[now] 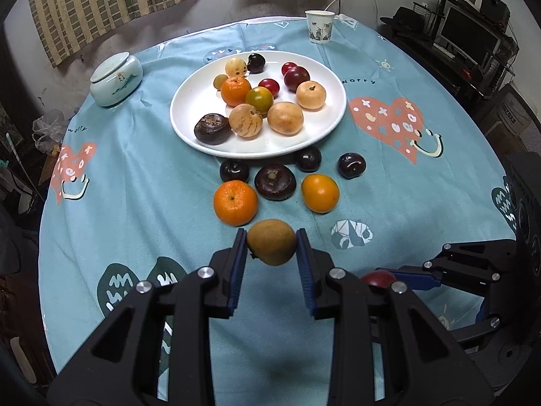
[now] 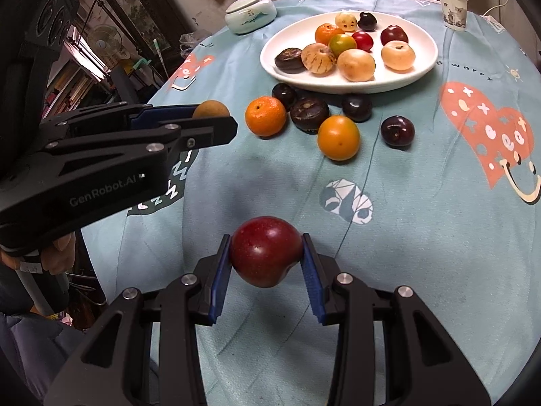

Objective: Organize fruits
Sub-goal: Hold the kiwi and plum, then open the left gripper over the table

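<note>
Step in hand, by my reading: carrying fruit to the plate [image 1: 189, 128].
- Left gripper [image 1: 271, 242]: clamping a brown fruit [image 1: 271, 242], lifted above the tablecloth [image 1: 405, 203].
- Right gripper [image 2: 267, 257]: clamping a red plum [image 2: 267, 257].
- Next move: probably reaching over the loose fruit and setting both into bare spots on the plate.

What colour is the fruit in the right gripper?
Dark red fruit, clearest in the right wrist view.

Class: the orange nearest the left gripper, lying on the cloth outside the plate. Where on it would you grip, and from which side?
Grip the orange across its widest middle, coming from above. It sits stem-up and round, so pads on opposite sides hold evenly. Keep the pads on its near and left sides, probably; the dark flat fruit crowds its right.
</note>
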Demonstrator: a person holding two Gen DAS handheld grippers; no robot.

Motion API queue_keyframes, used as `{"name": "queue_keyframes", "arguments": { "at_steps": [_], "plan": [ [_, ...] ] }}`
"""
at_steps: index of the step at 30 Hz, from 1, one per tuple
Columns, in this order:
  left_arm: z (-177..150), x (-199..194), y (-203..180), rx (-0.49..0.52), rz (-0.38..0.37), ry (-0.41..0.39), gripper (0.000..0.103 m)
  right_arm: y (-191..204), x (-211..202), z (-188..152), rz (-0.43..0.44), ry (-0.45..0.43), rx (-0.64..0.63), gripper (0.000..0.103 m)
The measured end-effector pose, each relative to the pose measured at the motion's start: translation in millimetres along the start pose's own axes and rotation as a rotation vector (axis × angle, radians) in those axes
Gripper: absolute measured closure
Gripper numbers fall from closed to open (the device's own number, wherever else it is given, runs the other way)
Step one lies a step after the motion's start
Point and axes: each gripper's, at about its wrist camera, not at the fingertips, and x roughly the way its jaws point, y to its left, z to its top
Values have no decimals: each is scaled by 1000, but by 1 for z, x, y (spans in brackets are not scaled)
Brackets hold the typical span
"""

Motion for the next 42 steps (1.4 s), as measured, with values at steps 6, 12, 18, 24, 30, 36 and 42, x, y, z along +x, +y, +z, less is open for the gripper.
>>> {"name": "queue_keyframes", "arguments": {
  "at_steps": [6, 12, 18, 24, 30, 36, 42],
  "plan": [
    [7, 6, 1, 3, -4, 7, 73, -5, -1, 10, 2, -7, -2, 63],
    [14, 14, 4, -1, -9, 17, 73, -14, 1, 20, 8, -4, 4, 63],
    [17, 25, 6, -7, -14, 43, 73, -19, 11, 23, 25, 22, 13, 63],
    [19, 31, 15, -27, -11, 52, 73, -20, 14, 23, 32, 27, 19, 63],
    [11, 21, 51, -101, -21, 27, 73, -24, 8, 18, 29, 18, 39, 63],
    [-18, 15, 69, -144, -38, 57, 73, -23, 7, 8, 38, 30, 51, 63],
    [-37, 14, 63, -145, -62, 86, 73, -10, 10, 0, 47, 44, 39, 63]
  ]
}}
